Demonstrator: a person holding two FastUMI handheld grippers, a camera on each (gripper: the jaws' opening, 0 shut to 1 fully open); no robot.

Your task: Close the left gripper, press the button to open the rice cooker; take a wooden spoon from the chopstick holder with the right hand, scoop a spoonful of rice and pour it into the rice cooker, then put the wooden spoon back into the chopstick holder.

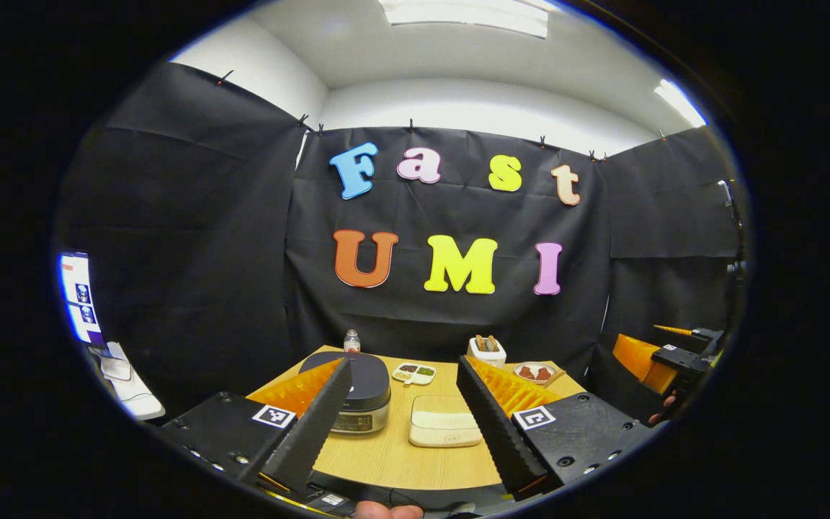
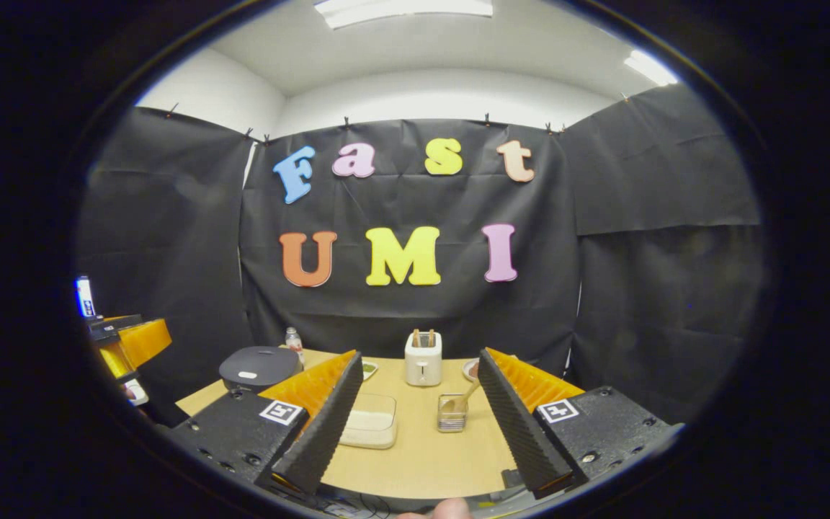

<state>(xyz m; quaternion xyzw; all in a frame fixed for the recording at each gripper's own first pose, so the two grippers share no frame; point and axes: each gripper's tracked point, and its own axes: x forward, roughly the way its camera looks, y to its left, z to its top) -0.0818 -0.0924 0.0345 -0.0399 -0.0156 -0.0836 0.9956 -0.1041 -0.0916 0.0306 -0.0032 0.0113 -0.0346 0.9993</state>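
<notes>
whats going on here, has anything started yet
A person holds a pair of tongs in each hand above a wooden table, and nothing has been touched. The left tongs are open, facing the rice cooker, whose lid is down. The right tongs are open too, pointing toward the chopstick holder with the wooden spoon standing in it. A shallow container of rice sits between cooker and holder. A toaster stands farther back.

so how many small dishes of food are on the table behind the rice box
2. A divided dish with dark and green food sits behind the white rice box, right of the rice cooker. A second dish with reddish food sits farther right, beside the white holder. Others may be hidden behind the fingers.
</notes>
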